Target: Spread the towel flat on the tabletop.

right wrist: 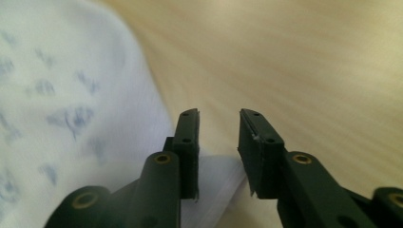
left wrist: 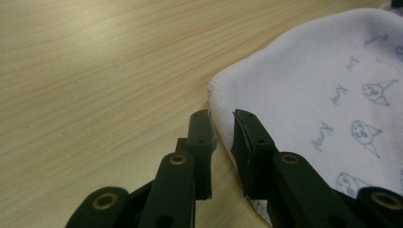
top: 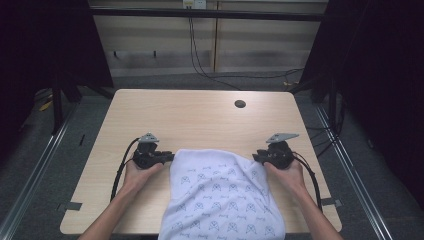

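1. A pale wooden table (top: 200, 120) carries a white cloth (top: 220, 195) printed with small blue cartoon faces and words. The cloth lies at the near middle of the table, and its near part hangs over the near edge.
2. A person's two forearms come in from the near side, each hand holding black tongs at one far corner of the cloth.
3. The left tongs (top: 167, 157) sit at the cloth's far left corner. In the left gripper view (left wrist: 222, 116) the jaws stand slightly apart, with the cloth's stitched edge between and beneath them; the pads do not press on it.
4. The right tongs (top: 257, 157) sit at the cloth's far right corner. In the right gripper view (right wrist: 218, 116) the jaws stand apart over bare table, with the cloth's edge lying low between them, unclamped.
5. A small dark round hole (top: 240, 104) sits near the table's far right side, well apart from the cloth.
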`<state>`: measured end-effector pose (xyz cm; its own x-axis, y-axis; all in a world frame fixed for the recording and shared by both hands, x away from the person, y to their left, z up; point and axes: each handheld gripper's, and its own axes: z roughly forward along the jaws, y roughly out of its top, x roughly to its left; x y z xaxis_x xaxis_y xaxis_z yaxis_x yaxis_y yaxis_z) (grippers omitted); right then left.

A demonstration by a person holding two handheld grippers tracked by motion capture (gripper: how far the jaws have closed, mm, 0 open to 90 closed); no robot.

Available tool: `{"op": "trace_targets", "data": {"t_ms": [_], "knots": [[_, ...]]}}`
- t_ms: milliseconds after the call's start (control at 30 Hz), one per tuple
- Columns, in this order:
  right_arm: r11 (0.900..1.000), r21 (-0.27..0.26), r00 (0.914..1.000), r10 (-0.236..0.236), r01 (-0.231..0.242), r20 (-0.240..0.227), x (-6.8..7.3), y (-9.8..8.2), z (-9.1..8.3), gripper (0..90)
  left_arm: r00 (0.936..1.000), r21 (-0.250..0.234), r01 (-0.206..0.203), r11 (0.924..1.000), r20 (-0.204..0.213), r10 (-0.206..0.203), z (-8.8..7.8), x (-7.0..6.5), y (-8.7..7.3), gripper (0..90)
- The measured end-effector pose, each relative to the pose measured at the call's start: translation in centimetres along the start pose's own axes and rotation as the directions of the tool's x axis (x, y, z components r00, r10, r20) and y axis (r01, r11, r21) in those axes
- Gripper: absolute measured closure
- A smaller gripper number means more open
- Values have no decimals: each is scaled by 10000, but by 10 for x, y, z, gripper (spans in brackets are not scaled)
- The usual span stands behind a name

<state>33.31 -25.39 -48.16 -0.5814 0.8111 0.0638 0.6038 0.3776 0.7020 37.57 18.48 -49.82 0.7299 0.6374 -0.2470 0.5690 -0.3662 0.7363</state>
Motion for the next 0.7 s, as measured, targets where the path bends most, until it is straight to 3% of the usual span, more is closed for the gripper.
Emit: {"op": "trace_targets", "data": {"t_ms": [33, 133, 167, 333, 400, 433, 533, 567, 600, 633, 667, 700], "knots": [[9993, 253, 9996, -279, 282, -104, 3, -4, 2, 656, 10000, -6, -7, 10000, 98, 7, -1, 0, -1, 762], [9995, 206, 9986, -216, 226, -481, 9, -13, 1, 624, 9998, 225, -96, 9997, 154, 92, 1, 0, -4, 692], [9978, 336, 9969, -554, 574, -564, 17, -20, 1, 603, 9998, 378, -100, 9992, 146, 94, 4, 2, -5, 666], [9986, 211, 9987, -483, 487, -177, 20, -24, 3, 602, 9999, 97, 170, 9998, 5, -170, 6, 2, -1, 608], [9990, 80, 9988, -440, 442, -207, 19, -24, 4, 602, 9999, 173, 143, 9997, 82, -145, 8, 1, -2, 632], [9992, 76, 9991, -395, 396, -171, 19, -25, 4, 604, 9996, 290, -121, 9995, 259, 113, 12, -2, -2, 677], [9992, 79, 9992, -389, 390, -80, 20, -26, 3, 620, 9986, 483, -279, 9984, 461, 256, 15, -6, -1, 854], [9991, 139, 9991, -406, 408, -143, 21, -26, 2, 784, 9982, 403, -325, 9987, 523, 304, 12, -7, 1, 866], [9991, 139, 9991, -406, 408, -143, 21, -26, 2, 784, 9982, 403, -325, 9987, 523, 304, 12, -7, 1, 869], [10000, 25, 9989, 10, -8, -460, 19, -26, -2, 838, 9975, 16, -44, 10000, 708, 43, 3, -5, 3, 871], [9999, -38, 9982, 155, -157, -581, 18, -26, -5, 844, 9975, 16, -44, 10000, 708, 43, 3, -5, 3, 872], [9997, -141, 9982, 214, -222, -560, 16, -25, -9, 849, 9973, -396, 84, 9992, 726, -55, -7, -5, 5, 873]]}}
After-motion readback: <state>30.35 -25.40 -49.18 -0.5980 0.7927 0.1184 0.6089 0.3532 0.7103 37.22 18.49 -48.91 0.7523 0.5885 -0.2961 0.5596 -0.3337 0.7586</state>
